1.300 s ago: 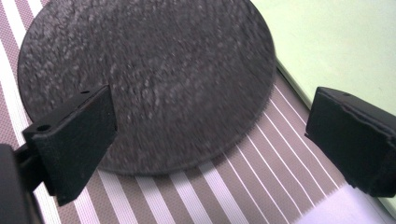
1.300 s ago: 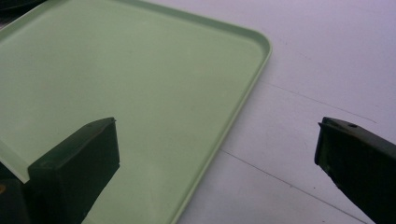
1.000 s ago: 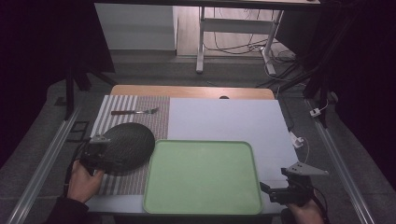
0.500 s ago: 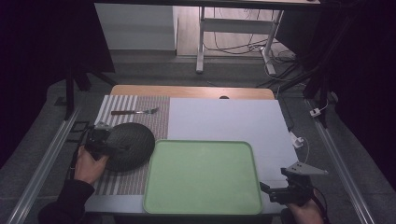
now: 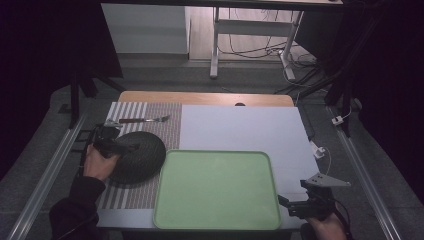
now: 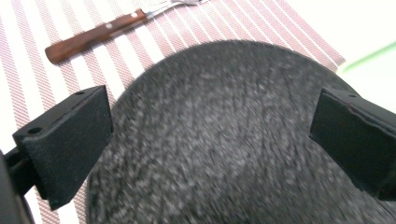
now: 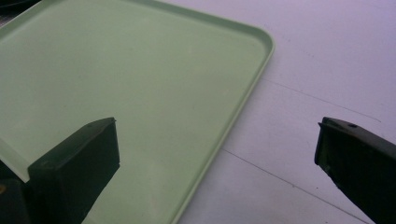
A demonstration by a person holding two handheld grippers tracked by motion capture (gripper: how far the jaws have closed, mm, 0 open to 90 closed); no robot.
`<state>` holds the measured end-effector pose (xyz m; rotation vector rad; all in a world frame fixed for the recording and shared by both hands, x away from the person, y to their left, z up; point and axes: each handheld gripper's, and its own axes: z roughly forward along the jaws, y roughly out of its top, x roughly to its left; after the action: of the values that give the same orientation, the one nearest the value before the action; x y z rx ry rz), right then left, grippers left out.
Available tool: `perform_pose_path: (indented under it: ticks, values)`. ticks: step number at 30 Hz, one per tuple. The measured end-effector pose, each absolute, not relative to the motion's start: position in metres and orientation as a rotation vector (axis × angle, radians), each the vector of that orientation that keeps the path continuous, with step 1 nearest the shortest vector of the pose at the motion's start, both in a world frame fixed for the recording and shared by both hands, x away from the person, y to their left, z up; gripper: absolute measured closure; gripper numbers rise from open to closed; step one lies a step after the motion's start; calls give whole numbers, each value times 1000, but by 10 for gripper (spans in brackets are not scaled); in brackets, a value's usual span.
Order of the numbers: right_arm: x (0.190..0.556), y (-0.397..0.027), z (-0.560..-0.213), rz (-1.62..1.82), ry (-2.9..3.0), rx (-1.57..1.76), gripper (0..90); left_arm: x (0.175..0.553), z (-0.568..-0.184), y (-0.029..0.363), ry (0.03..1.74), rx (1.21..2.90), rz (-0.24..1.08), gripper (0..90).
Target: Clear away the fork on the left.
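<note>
**Risk of a poor grip on the dark plate**

The left gripper (image 5: 116,146) stands at the left rim of the dark plate (image 5: 137,156), which lies on the striped placemat (image 5: 125,197) with its right edge just beside the green tray (image 5: 216,190). In the left gripper view the jaws are spread wide, one to each side of the speckled plate surface (image 6: 224,140), and grip nothing. The right gripper (image 5: 300,205) hangs off the near right corner of the tray, jaws wide and empty.

Hazards, as judged:
- The plate is broad and low. Jaws closing over its face rather than its rim would likely slide off, or push the plate along the placemat.
- A push to the right would knock the plate against the tray rim (image 7: 243,100).
- A one-edge hold may let the plate tilt and drop on lifting.
- The fork (image 5: 144,120) lies well apart behind the plate; a wide swing could strike it.
</note>
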<state>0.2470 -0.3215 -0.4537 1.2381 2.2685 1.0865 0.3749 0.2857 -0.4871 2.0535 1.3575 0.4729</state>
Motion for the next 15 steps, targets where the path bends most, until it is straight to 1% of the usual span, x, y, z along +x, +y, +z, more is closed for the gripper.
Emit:
perform_pose_path:
  ticks: [10, 15]
  values:
    - [248, -322, -454, 1086, 2274, 1238, 1, 403, -490, 296, 1387, 2035, 445, 6]
    - [248, -321, -454, 1087, 2277, 1242, 1, 419, -496, 300, 1430, 2046, 460, 52]
